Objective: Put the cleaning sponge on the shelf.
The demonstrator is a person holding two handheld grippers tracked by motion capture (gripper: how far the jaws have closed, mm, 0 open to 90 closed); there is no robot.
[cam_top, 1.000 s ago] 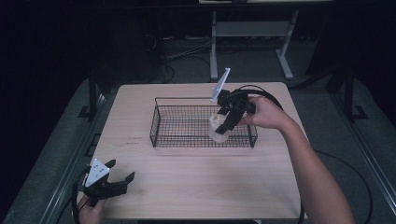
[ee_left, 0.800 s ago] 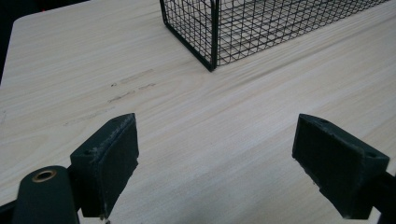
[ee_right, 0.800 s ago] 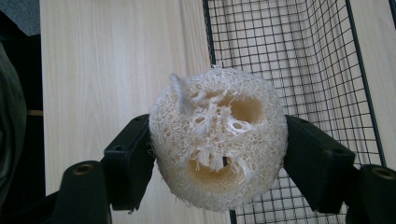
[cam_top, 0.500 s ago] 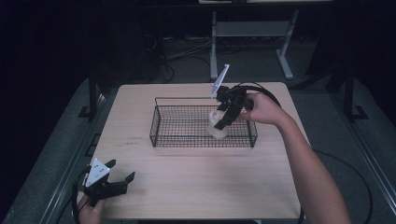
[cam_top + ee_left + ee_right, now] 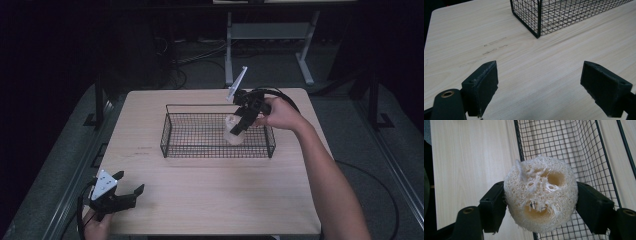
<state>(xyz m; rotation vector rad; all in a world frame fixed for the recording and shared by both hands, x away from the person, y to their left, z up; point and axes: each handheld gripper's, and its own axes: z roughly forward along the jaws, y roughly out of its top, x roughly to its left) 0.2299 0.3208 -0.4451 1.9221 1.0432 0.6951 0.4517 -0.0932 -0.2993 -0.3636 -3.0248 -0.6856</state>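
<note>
A pale, fibrous loofah sponge (image 5: 541, 195) with holes through it sits between the two black pads of my right gripper (image 5: 540, 206), which is shut on it. In the high view that gripper (image 5: 239, 127) holds the loofah (image 5: 233, 135) over the right half of a black wire basket (image 5: 172, 127), tilted down and to the left. My left gripper (image 5: 127, 186) rests near the table's front left corner. Its jaws stand wide apart in the left gripper view (image 5: 539, 86) with bare wood between them.
The light wooden table (image 5: 210, 200) carries the basket at its middle back. The basket's near corner (image 5: 537, 30) lies ahead of the left gripper. A cable loops behind the right hand (image 5: 280, 115). A metal stand (image 5: 265, 35) rises beyond the table on a dark floor.
The right gripper has shifted a little to the left and slightly down with the loofah, deeper over the basket. The left gripper has stayed where it was.
</note>
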